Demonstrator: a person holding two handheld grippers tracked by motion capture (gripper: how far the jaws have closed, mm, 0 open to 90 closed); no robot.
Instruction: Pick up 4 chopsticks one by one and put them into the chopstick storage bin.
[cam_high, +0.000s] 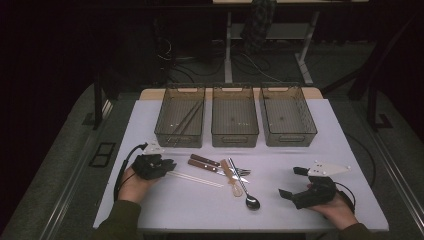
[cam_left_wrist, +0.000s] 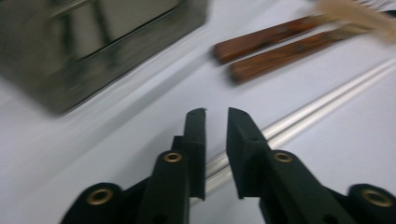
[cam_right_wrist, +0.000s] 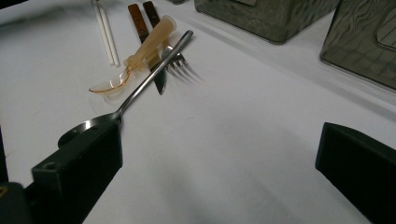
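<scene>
Lying parallel, 2 chopsticks (cam_left_wrist: 322, 100) — white, slender

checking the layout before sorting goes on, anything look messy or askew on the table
Yes: the cutlery lies in a crossed heap. The metal spoon lies slantwise over the amber plastic spoon and the fork, in front of the middle bin. The white chopsticks lie neatly side by side.
</scene>
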